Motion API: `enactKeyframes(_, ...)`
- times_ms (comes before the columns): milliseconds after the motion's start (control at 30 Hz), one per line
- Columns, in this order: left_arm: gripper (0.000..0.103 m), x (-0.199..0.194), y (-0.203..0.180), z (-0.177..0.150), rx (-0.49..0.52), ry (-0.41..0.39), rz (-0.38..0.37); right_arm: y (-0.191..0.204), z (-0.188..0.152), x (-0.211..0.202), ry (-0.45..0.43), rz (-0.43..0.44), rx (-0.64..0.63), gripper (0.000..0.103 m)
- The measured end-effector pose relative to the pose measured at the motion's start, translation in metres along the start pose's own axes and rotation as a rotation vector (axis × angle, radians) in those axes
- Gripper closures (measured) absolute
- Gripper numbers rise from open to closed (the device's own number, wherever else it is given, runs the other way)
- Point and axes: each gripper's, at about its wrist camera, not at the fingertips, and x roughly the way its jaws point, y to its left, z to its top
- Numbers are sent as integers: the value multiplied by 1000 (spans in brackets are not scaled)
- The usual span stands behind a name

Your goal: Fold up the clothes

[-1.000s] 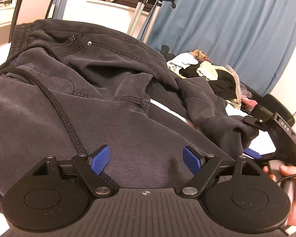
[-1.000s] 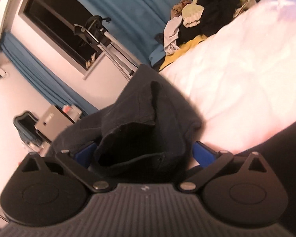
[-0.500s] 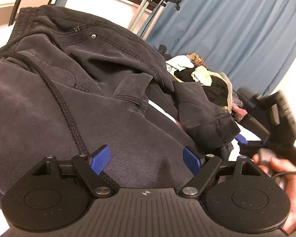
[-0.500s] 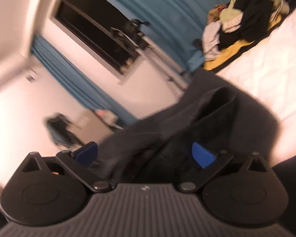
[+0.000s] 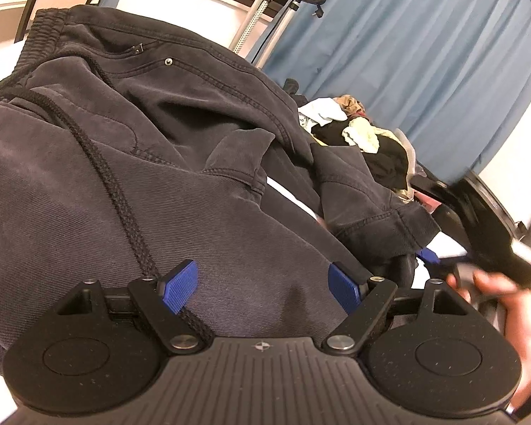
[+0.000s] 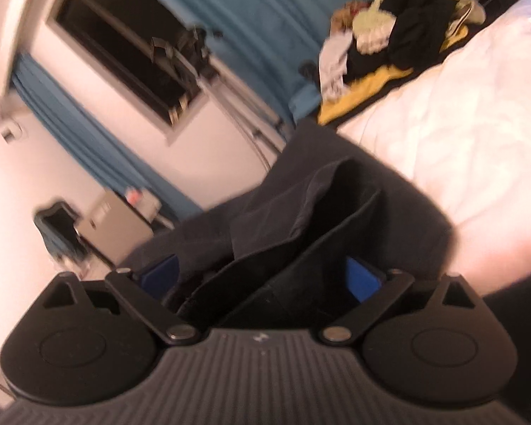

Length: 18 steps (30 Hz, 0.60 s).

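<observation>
Dark grey trousers [image 5: 159,177] with a black drawstring [image 5: 116,191] lie bunched across the bed in the left wrist view. My left gripper [image 5: 262,285] stands open low over the cloth, its blue pads wide apart and the drawstring running past the left one. At the right edge a hand [image 5: 520,318] holds the blurred right gripper, one blue pad [image 5: 429,255] just under the hem of a trouser leg [image 5: 378,219]. In the right wrist view my right gripper [image 6: 262,276] has a fold of the trousers [image 6: 336,219] lying between its wide-apart pads; the right pad's face shows bare.
The white bed cover [image 6: 460,134] stretches to the right of the trousers. A pile of mixed clothes [image 5: 371,141] sits at the far end of the bed, also the pile [image 6: 400,24] on yellow cloth. Blue curtains [image 5: 424,53] and a metal stand [image 5: 262,10] are behind.
The right gripper has moved off to the right and a little up, with the trouser leg fold still between its pads. The left gripper stays in place, rolled slightly.
</observation>
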Motion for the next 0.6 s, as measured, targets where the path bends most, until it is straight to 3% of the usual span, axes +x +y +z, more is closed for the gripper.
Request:
enactKeyframes(67, 19, 1, -1, -1, 15, -1, 3, 14, 3, 17, 57, -76, -83, 6)
enactKeyframes(100, 19, 2, -1, -2, 24, 0, 5, 21, 4, 25, 77, -126, -138, 17)
enactKeyframes(167, 19, 3, -1, -3, 43, -4, 2, 28, 6, 39, 107, -256, -237, 60)
enactKeyframes(200, 19, 4, -1, -4, 50, -3, 2, 28, 9, 42, 117, -293, -245, 95)
enactKeyframes(267, 19, 4, -1, -5, 61, -5, 2, 27, 18, 34, 74, -304, -242, 96)
enactKeyframes(467, 19, 4, -2, -7, 85, -23, 7, 21, 83, -50, -232, -284, -332, 97)
enactKeyframes(600, 19, -1, 1, 0, 70, -62, 41, -15, 148, -110, -402, -392, -344, 97)
